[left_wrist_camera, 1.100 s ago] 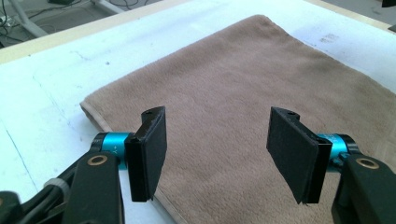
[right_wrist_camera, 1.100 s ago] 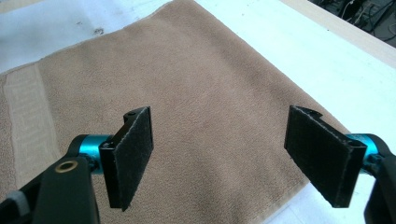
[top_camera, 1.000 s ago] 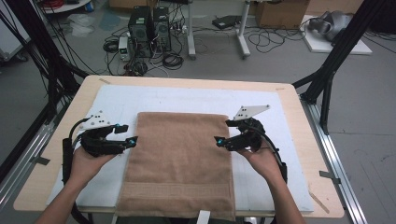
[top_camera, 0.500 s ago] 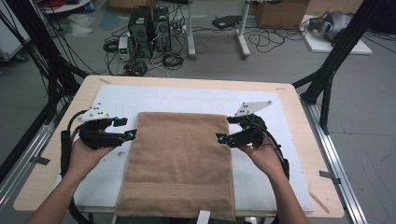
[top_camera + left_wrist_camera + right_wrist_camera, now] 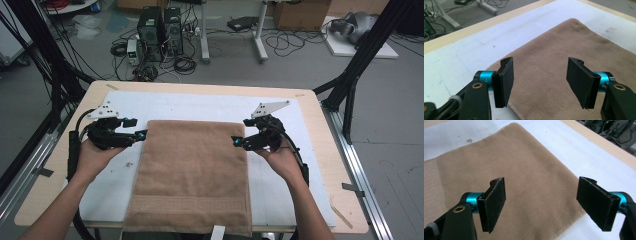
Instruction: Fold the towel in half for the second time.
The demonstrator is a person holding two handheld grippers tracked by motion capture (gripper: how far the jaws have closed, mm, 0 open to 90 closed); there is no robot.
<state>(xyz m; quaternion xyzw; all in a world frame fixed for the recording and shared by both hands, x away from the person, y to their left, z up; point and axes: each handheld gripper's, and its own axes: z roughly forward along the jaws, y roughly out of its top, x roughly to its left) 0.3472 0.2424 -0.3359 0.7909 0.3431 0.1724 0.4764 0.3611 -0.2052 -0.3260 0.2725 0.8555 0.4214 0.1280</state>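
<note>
High view: brown towel (image 5: 192, 175) flat at centre of the tabletop (image 5: 310, 100), long axis running from top edge toward bottom of frame. Left hand-held gripper (image 5: 141, 134) at the towel's upper-left corner, right hand-held gripper (image 5: 236, 142) at its upper-right edge, both pointing inward, about equally near.

Left gripper view: jaws spread, nothing between; towel corner just beneath and ahead, at lower centre.

Right gripper view: jaws spread, empty; towel edge under them, running from lower right toward the top of the frame.

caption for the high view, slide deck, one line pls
Both open grippers, left gripper and right gripper, poised at far corners of a flat brown towel.
</note>
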